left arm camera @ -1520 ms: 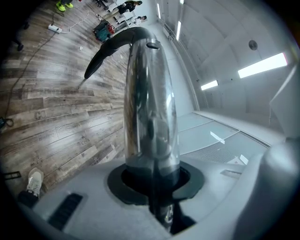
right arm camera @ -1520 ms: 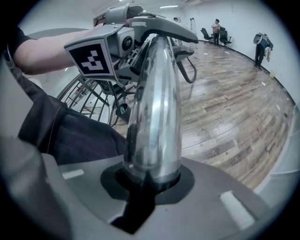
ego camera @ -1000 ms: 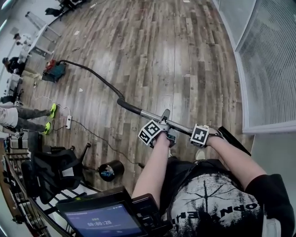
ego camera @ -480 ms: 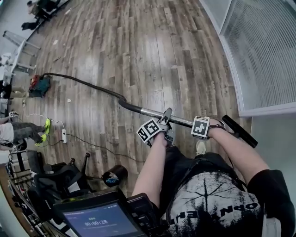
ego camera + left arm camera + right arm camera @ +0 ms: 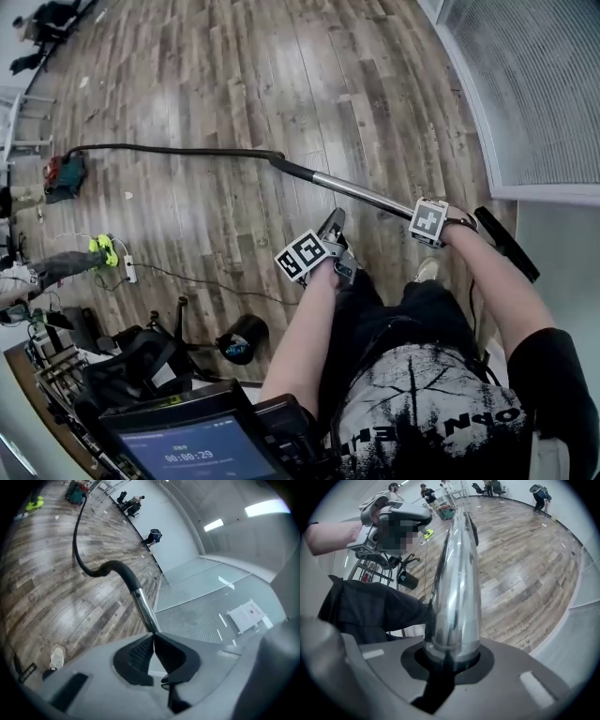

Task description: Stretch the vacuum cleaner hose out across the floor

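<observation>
While right tool (image 5: 450, 666) clamps the wand (image 5: 454, 583), left tool (image 5: 153, 649) just closed empty.

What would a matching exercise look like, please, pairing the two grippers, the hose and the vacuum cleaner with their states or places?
Things:
1. left gripper
2. right gripper
3. black hose
4. vacuum cleaner

States or places:
A. far off, near the left edge of the head view
B. shut on the metal tube
C. shut, nothing between its jaws
D. lying along the wood floor

Pairs: 1-C, 2-B, 3-D, 4-A.

The left gripper's jaws have just been closing, with nothing between them.
</observation>
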Demonstrator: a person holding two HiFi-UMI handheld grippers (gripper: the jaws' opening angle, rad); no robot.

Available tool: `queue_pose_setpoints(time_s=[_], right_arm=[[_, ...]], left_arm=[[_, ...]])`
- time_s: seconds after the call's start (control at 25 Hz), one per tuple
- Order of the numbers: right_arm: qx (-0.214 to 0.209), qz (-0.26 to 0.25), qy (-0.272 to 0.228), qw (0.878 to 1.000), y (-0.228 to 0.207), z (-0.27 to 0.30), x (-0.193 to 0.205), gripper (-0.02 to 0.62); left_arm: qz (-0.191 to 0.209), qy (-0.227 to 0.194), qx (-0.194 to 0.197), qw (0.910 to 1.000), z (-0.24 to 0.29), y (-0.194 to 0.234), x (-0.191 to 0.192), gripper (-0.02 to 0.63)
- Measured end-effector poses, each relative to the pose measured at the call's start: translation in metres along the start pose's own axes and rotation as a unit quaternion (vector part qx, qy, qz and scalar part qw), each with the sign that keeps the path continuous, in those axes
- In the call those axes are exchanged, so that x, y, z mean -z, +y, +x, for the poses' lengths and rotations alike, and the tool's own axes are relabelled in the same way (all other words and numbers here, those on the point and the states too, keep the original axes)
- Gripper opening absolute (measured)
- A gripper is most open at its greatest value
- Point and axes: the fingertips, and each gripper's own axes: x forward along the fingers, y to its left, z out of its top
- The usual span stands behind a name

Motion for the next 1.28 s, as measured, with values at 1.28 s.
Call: queue_pose_setpoints(time_s=[1.28], right_arm=[[0.044, -0.048, -0.102, 0.993, -0.316, 0.455, 0.182, 0.063]], left_arm=[[0.387, 0.076, -0.030, 0.9183, 0.270, 0.227, 0.156, 0.000]])
